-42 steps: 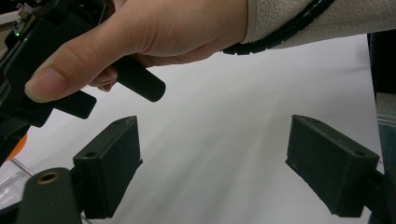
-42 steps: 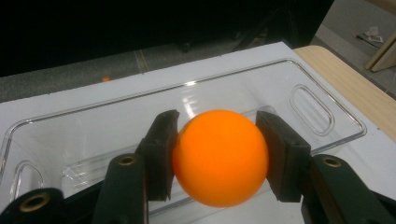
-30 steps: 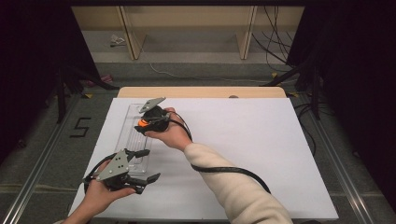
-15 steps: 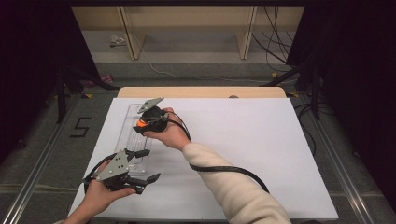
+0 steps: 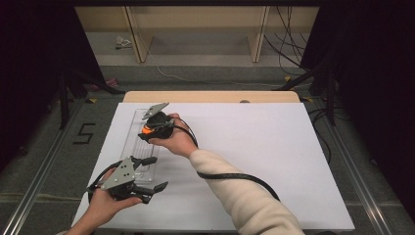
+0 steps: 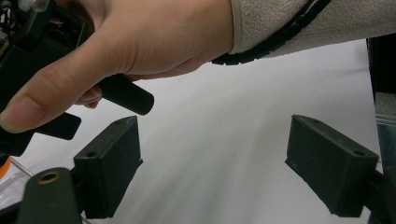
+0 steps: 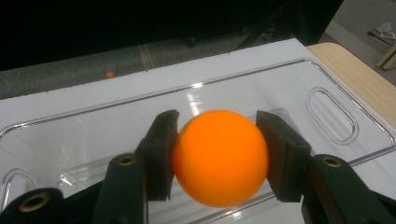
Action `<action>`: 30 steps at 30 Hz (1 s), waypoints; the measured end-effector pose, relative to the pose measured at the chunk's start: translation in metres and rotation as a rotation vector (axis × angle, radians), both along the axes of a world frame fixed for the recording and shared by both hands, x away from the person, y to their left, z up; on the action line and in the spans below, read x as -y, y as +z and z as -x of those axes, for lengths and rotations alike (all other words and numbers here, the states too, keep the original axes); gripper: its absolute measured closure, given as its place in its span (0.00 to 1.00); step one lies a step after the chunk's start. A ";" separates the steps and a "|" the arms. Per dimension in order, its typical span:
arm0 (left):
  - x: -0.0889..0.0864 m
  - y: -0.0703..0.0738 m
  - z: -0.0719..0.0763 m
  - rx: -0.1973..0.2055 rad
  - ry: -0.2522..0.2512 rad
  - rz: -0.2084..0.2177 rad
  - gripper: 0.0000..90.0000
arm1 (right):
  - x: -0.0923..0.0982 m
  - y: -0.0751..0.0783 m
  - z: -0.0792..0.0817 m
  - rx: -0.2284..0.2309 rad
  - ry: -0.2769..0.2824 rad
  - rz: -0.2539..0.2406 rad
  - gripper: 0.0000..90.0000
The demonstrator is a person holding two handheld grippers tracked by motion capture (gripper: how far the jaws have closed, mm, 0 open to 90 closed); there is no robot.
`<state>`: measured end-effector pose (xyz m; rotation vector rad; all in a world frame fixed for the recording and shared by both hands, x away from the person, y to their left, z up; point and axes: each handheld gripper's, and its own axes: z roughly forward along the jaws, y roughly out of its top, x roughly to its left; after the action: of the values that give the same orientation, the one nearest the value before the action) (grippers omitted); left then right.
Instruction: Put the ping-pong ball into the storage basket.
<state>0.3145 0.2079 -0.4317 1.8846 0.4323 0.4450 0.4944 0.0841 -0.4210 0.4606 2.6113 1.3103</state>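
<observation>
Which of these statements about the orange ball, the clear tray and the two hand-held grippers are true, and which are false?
1. The right hand-held gripper grips the orange ball. True.
2. The ball is green. False: it is orange.
3. The left hand-held gripper has open jaws with nothing between them. True.
4. The clear tray lies on the floor. False: it lies on the white table.
5. The ball is held above the tray. True.
</observation>
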 end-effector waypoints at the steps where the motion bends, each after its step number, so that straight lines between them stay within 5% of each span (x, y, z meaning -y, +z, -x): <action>1: 0.000 0.000 0.000 0.000 0.000 0.000 0.19 | 0.000 0.000 0.000 -0.002 0.000 0.000 0.57; 30: 0.000 0.000 0.000 -0.002 -0.001 0.002 0.19 | -0.006 -0.008 -0.001 -0.015 0.008 0.019 0.57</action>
<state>0.3142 0.2080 -0.4315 1.8834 0.4332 0.4422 0.4956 0.0903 -0.4287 0.4594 2.6377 1.2880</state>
